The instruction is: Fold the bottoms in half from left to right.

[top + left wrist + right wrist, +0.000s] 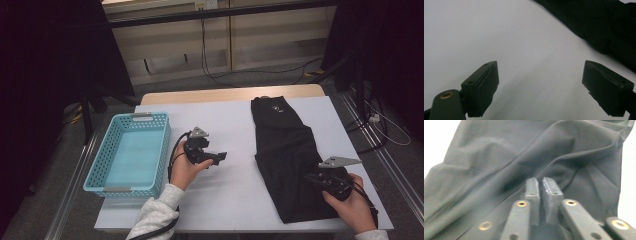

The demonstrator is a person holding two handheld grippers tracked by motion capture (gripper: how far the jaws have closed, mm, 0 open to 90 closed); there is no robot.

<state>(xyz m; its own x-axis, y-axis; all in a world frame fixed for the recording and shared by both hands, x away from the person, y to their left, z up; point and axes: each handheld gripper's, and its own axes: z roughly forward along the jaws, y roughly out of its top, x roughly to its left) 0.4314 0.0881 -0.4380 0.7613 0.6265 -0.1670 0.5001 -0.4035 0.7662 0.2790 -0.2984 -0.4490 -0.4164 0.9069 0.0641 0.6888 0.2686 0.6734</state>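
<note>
Right of the blue basket (131,152), the black garment (287,150) lies lengthwise on the white table (230,195). The right gripper (316,178) sits on the garment's near end, well away from the basket, jaws pinched together on a fold of the cloth. The left gripper (220,157) hovers between basket and garment, jaws spread wide with nothing in them.

Basket (112,165) left on table (230,200), garment (285,145) right, tools between and on it
</note>
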